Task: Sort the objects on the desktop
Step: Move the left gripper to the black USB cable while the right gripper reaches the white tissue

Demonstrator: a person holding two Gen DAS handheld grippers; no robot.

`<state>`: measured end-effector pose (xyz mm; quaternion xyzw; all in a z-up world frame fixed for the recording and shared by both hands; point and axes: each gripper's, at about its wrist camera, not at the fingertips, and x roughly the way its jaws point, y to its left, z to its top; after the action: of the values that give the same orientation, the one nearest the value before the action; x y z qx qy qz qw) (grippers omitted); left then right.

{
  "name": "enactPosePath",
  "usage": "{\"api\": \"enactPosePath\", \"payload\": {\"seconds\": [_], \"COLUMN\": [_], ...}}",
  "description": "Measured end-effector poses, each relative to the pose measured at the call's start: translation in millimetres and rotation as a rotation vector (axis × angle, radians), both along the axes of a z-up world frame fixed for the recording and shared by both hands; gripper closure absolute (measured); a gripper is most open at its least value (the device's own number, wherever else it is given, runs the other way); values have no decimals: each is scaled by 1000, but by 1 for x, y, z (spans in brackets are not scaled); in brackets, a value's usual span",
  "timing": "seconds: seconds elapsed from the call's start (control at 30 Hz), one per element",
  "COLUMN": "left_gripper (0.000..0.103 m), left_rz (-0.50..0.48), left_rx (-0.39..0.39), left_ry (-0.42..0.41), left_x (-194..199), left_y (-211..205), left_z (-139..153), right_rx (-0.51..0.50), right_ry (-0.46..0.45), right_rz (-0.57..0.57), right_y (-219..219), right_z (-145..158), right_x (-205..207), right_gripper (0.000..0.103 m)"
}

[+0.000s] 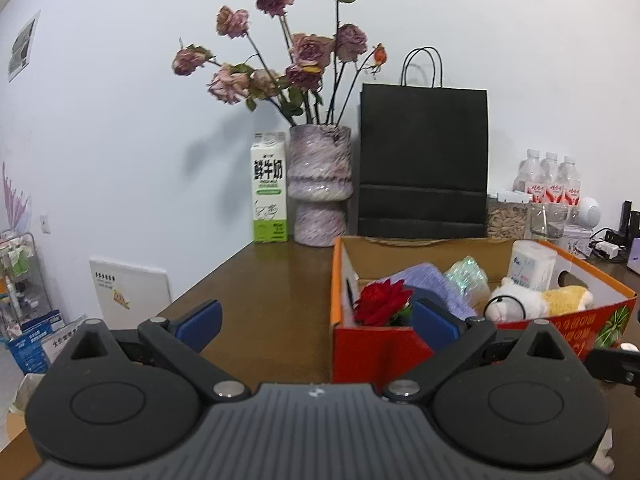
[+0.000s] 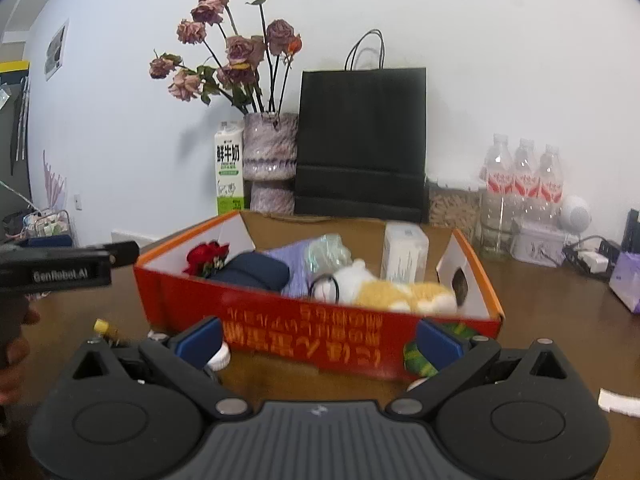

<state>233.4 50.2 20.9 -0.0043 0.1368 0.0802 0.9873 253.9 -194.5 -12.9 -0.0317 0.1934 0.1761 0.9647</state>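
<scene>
Claws hung apart and empty: my left gripper (image 1: 316,322) faced the red cardboard box's (image 1: 376,350) corner, my right gripper (image 2: 320,342) its long side, rose (image 2: 206,256), plush toy (image 2: 396,294) and pouch (image 2: 252,274) inside.

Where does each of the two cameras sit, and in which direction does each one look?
Left wrist: on the left gripper, looking forward over the brown table at the left end of the red box; its own two open blue fingers show, nothing between them.
Right wrist: on the right gripper, facing the long front wall of the red box; its open fingers, the left gripper from the side, and part of a hand show.
Shared: the box, black paper bag, vase, milk carton.
</scene>
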Motion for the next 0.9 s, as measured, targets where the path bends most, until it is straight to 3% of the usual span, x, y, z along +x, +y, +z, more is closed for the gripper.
{"api": "enactPosePath", "payload": {"seconds": [0.43, 0.9], "left_gripper": [0, 0], "left_rz": [15, -99], "left_rx": [27, 51], "left_ry": [54, 235], "left_x": [-31, -39], "left_y": [13, 12], "left_z": [-12, -32], "right_rx": [-47, -76], "right_ry": [26, 175], "right_rz": [3, 33], "right_y": [-4, 6], "right_z": [-16, -31], "right_x": [-37, -35], "right_gripper": [0, 0]}}
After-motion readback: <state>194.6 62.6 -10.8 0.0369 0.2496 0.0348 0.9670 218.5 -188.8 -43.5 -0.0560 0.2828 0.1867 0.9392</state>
